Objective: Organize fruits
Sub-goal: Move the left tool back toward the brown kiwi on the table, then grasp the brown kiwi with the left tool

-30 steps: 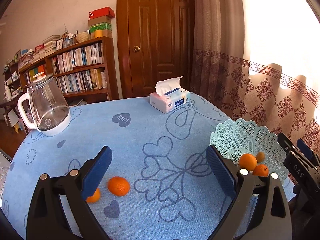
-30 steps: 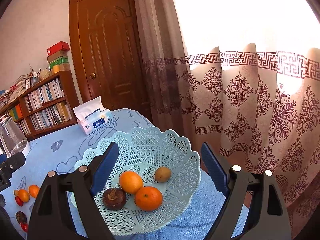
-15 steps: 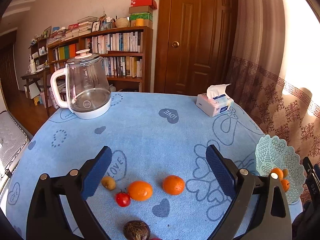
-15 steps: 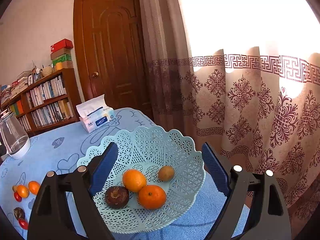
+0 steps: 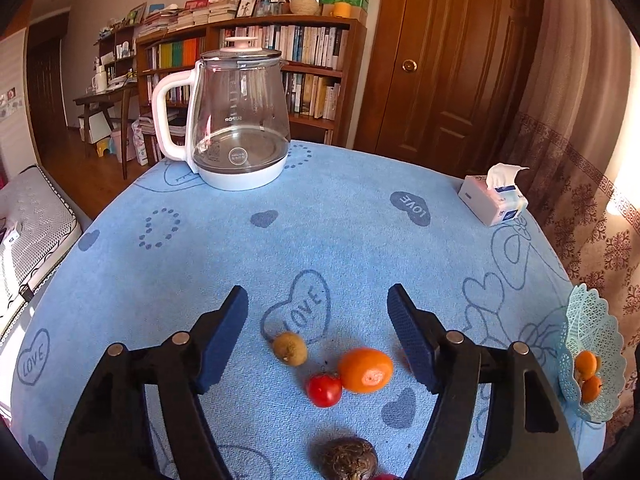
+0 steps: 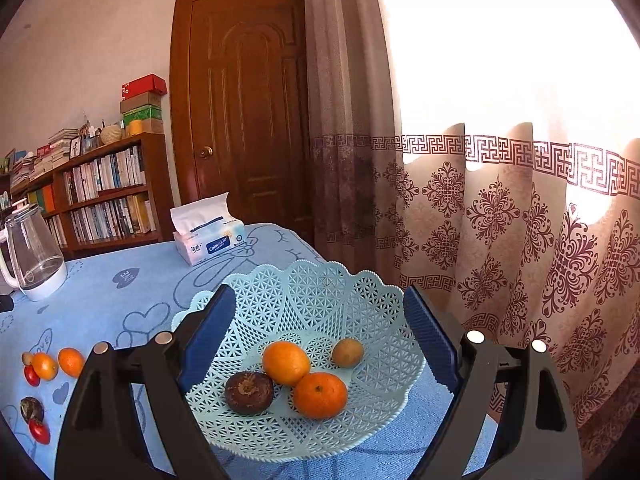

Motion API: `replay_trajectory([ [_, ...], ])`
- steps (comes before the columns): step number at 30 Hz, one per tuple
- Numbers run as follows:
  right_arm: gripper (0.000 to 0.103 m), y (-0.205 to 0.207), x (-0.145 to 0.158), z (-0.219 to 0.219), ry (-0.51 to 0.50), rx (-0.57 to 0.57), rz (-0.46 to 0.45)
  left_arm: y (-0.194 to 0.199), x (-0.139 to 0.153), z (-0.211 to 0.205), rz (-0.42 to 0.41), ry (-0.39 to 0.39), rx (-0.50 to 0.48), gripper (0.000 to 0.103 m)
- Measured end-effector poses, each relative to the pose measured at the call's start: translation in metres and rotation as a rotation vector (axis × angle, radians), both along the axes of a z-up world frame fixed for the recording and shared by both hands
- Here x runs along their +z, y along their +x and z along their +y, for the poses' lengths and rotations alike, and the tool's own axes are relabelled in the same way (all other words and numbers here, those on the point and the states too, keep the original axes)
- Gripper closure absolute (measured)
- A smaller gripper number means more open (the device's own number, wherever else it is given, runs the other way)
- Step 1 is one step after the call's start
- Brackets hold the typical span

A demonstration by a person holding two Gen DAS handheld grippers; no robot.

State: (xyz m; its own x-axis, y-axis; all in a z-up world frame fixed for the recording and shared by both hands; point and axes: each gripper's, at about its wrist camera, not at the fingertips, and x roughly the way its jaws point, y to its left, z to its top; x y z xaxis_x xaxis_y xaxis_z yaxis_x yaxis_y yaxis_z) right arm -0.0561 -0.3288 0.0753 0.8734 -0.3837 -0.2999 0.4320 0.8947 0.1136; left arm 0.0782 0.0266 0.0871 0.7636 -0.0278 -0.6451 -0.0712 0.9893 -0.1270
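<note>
**Left fingers closing over loose fruit, right fingers wide above the basket**

The left gripper (image 5: 318, 330) has its blue-padded fingers (image 5: 222, 338) apart and closing, pressing on nothing. Between them on the blue heart-printed desk cloth (image 5: 320, 232) lie a small brown kiwi (image 5: 289, 348), a red cherry tomato (image 5: 324, 390) touching a round orange mandarin (image 5: 365, 370), and nearer the camera a dark wrinkled passion fruit (image 5: 348, 458).

The right gripper (image 6: 320, 338) holds its fingers wide apart, empty, above the pale green lattice plastic basket (image 6: 320, 292). In it rest two oranges, a brown kiwi and a dark passion fruit.

Farther off stand a glass kettle with a white handle (image 5: 236, 120) and a white tissue pack (image 5: 494, 198).
</note>
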Motion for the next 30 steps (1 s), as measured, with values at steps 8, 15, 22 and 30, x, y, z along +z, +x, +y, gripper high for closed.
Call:
replay_trajectory([
  [8, 0.016, 0.002, -0.001, -0.001, 0.010, 0.005, 0.012, 0.018, -0.027, 0.017, 0.114, -0.040, 0.040, 0.056],
  [15, 0.016, 0.003, -0.002, 0.000, 0.010, 0.010, 0.017, 0.028, -0.045, 0.023, 0.187, -0.078, 0.037, 0.060],
  [22, 0.016, 0.004, -0.002, 0.001, 0.007, 0.015, 0.019, 0.034, -0.058, 0.023, 0.232, -0.094, 0.027, 0.062],
  [30, 0.016, 0.005, -0.002, 0.001, 0.006, 0.017, 0.019, 0.038, -0.065, 0.023, 0.245, -0.081, 0.030, 0.065],
])
